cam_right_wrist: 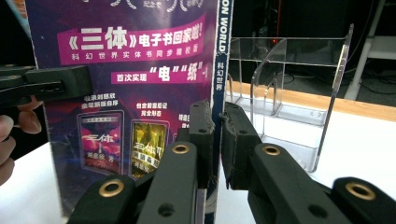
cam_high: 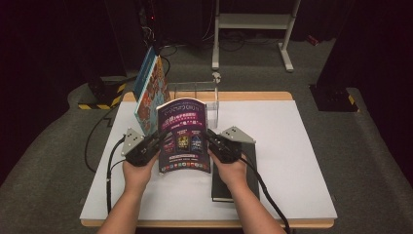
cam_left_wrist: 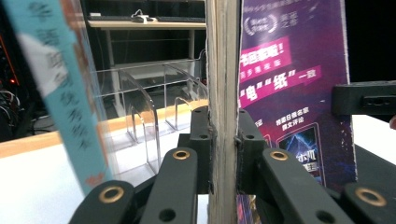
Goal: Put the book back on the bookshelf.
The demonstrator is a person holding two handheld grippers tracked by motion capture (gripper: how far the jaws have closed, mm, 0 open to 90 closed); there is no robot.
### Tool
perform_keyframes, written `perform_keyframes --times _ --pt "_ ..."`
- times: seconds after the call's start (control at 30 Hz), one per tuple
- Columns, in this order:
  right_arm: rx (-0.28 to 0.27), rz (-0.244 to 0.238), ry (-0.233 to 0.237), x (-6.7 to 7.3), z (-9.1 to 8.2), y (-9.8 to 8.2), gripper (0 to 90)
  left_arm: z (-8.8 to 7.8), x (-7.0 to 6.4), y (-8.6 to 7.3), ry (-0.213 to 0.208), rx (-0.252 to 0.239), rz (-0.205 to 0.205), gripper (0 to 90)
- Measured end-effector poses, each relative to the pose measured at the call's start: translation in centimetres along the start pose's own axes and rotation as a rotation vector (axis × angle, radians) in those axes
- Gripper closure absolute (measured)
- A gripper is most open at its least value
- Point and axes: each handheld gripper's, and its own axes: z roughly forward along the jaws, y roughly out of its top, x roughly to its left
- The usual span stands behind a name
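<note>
- Clear acrylic divider rack: landmark, at the table's far edge.
- Blue-spined book: upright, leaning, just left of the rack.
- Black book: flat, nearer than the rack.
- White table cover: beneath the rack.
- White metal frame: on the floor beyond the rack.

Three books are counted on the table: one purple magazine-style book stood upright at the middle, one blue-spined book leaned near the far left corner, one dark book laid flat toward the near edge. One clear acrylic rack is counted at the far edge, with several dividers; their exact number cannot be told. Two grippers are counted: a left gripper and a right gripper, each clamped on one side edge of the purple book. Two hands are seen.
</note>
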Motion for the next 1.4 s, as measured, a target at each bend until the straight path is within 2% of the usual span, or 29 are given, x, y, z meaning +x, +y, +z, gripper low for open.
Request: perform_keyframes --times 0.13,0.2,0.33,0.47,0.63,0.77,0.8,0.83,0.87,0.93,0.97,1.07,1.17,1.2,1.3,1.4 --pt "-0.019 -0.017 0.013 0.7 -1.6 -0.6 82.1 -1.5 -0.3 -0.2 -0.017 -0.012 0.010 77.7" --pt "-0.022 -0.020 0.014 0.8 -1.9 -0.7 81.9 -2.1 -0.5 -0.3 -0.017 -0.019 0.012 76.5" --pt "-0.044 -0.061 0.011 1.5 -3.0 -1.4 81.3 -3.1 -0.7 -0.6 -0.029 -0.030 0.019 73.2" --pt "-0.057 -0.077 0.020 1.9 -3.8 -2.0 80.4 -3.6 -0.8 -0.8 -0.036 -0.036 0.015 69.2" --pt "-0.070 -0.093 0.025 2.4 -4.6 -2.6 78.8 -4.1 -0.6 -0.9 -0.034 -0.026 0.000 57.1" --pt "-0.073 -0.094 0.039 2.8 -5.1 -2.9 76.7 -4.1 -0.4 -1.2 -0.025 -0.007 -0.011 50.6" --pt "-0.073 -0.094 0.044 2.8 -5.2 -2.9 74.7 -4.1 -0.3 -1.2 -0.024 -0.006 -0.015 49.9" --pt "-0.069 -0.093 0.053 2.8 -5.2 -2.9 68.1 -4.1 -0.3 -1.2 -0.026 -0.002 -0.015 49.1" --pt "-0.061 -0.092 0.089 2.5 -4.7 -2.6 57.1 -4.1 -0.3 -1.3 -0.027 -0.001 -0.016 48.3" --pt "-0.061 -0.092 0.098 2.3 -4.5 -2.4 53.7 -4.0 -0.3 -1.3 -0.027 -0.003 -0.012 48.1" --pt "-0.046 -0.088 0.120 2.0 -3.6 -1.6 50.9 -4.0 -0.3 -1.3 -0.027 -0.004 -0.020 47.8" --pt "-0.049 -0.096 0.120 2.0 -3.0 -1.1 52.5 -3.9 -0.2 -1.4 -0.026 0.006 -0.015 47.4" --pt "-0.054 -0.104 0.153 1.9 -2.7 -0.8 64.1 -3.8 0.0 -1.5 -0.020 0.020 -0.005 46.3" --pt "-0.057 -0.117 0.153 1.9 -2.7 -0.8 65.4 -3.9 0.0 -1.6 -0.016 0.027 0.003 45.5" --pt "-0.063 -0.101 0.179 1.8 -2.8 -1.1 68.9 -4.0 0.4 -1.6 -0.005 0.047 0.006 43.4" --pt "-0.060 -0.115 0.186 1.8 -2.9 -1.1 71.3 -5.1 1.4 -1.6 0.018 0.062 -0.001 41.8"
